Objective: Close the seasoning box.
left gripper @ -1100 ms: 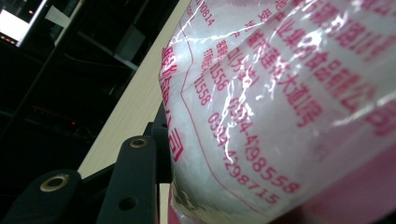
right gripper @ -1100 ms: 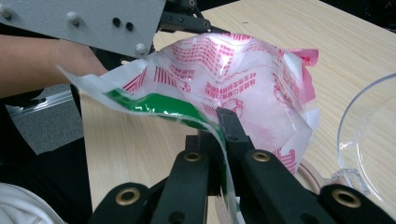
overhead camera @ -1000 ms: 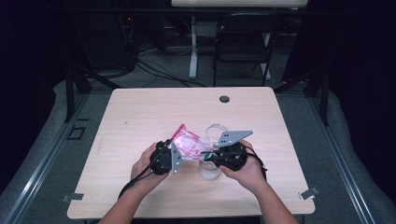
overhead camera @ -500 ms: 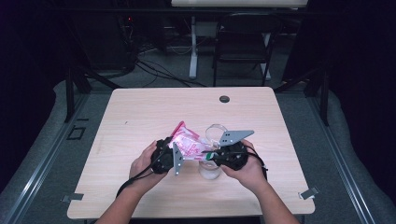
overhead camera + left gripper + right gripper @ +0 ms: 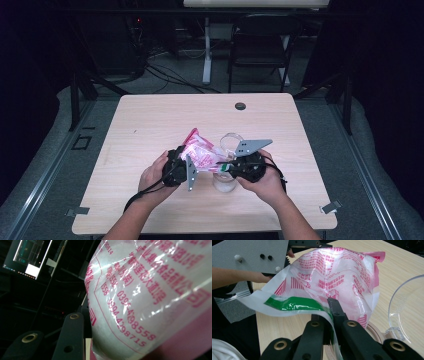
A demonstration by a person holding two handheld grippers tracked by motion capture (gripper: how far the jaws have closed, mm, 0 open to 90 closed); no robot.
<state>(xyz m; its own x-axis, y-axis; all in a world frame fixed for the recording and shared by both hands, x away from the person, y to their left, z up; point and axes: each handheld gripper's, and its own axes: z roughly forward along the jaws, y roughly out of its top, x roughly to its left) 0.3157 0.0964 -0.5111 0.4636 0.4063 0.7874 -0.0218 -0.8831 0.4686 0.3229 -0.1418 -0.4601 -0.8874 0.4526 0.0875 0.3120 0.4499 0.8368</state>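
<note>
A pink and white plastic bag [image 5: 200,150] with red print hangs above the wooden table [image 5: 145,125], stretched between both grippers. My left gripper [image 5: 192,159] grips it from the left; in the left gripper view the bag [image 5: 150,295] presses against one black finger [image 5: 71,337] and hides the other. My right gripper [image 5: 325,310] is shut on the bag's green-striped edge [image 5: 294,302]. The left gripper [image 5: 309,243], with its grey plate, holds the bag's far side. A clear container [image 5: 225,182] stands just under my right gripper [image 5: 221,165].
The container's clear rim [image 5: 404,310] is close to the right of my right jaws. A small black round cap [image 5: 240,106] sits near the table's far edge. A dark chair [image 5: 260,45] and cables lie on the floor beyond the table.
Both hands have drifted slightly, with the left gripper edging a little to the right. The bag stays held between the two grippers.
</note>
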